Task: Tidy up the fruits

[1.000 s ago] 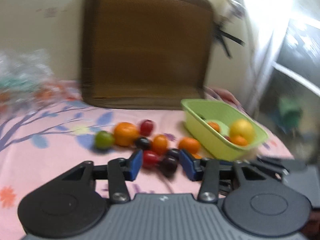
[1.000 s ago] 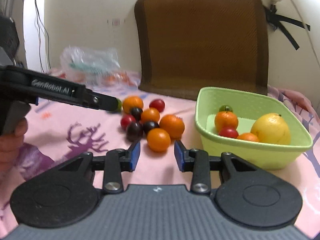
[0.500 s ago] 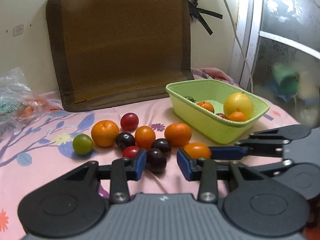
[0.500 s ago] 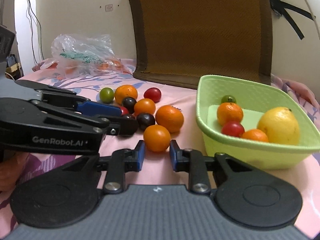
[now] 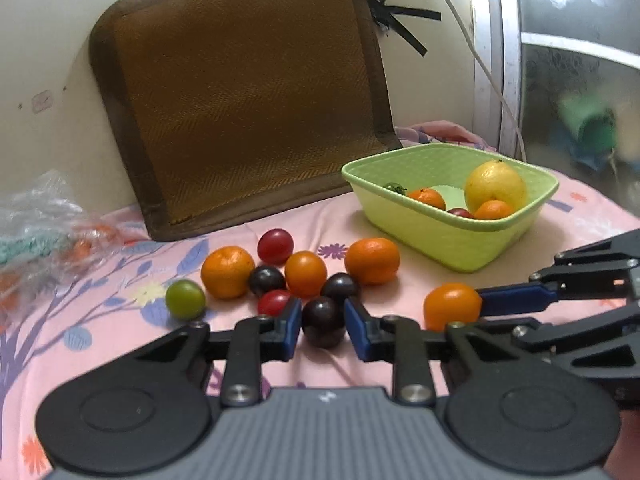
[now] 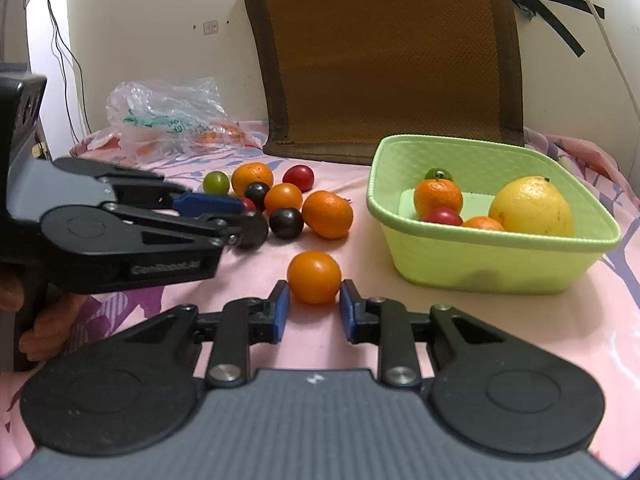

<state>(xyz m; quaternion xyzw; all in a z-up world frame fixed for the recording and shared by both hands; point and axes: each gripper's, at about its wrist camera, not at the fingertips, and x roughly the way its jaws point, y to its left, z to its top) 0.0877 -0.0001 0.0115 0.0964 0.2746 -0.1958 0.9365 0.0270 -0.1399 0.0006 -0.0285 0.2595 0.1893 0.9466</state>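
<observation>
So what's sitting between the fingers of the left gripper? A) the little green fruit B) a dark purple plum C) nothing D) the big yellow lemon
B: the left gripper has its open fingers on either side of a dark plum that sits on the pink cloth.

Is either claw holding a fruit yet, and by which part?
Neither. The left claw brackets a dark plum, the right claw a small orange; both open.

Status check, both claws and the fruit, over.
Left claw open around dark plum. Right claw open around small orange. Green basket partly filled. Nothing blocking.
</observation>
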